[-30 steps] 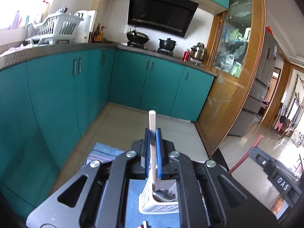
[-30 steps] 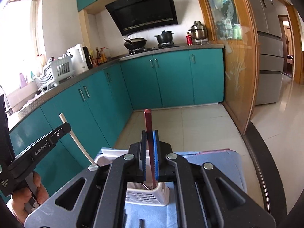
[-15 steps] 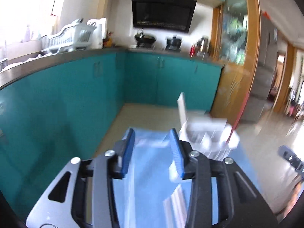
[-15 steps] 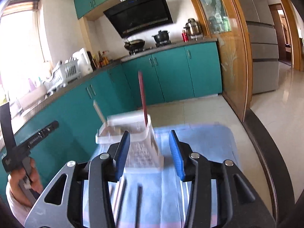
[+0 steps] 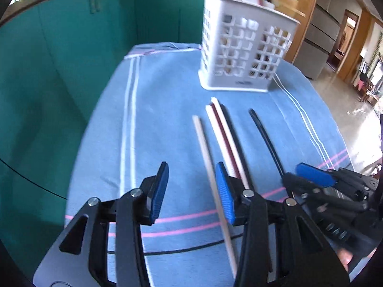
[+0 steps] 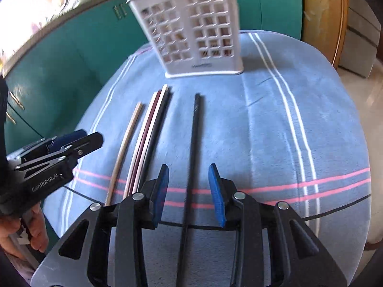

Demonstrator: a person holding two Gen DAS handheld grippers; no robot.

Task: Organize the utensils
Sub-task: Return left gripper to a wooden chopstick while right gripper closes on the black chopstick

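Both my claws released: left claw point(image 5: 191, 191) beside the pale chopstick point(image 5: 205, 153), right claw point(image 6: 189, 191) astride the black chopstick point(image 6: 195, 138), lower frame.

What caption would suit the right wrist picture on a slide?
Open right gripper straddling a lone black chopstick on a blue cloth, white basket behind.

We note a table under a blue striped cloth point(image 6: 275, 124). On it: a white lattice utensil basket point(image 6: 196, 35) upright at the far end; nearer, a pale chopstick point(image 6: 124, 143), a cream-maroon-black bundle point(image 6: 148, 136), and one black chopstick point(image 6: 194, 148) apart.
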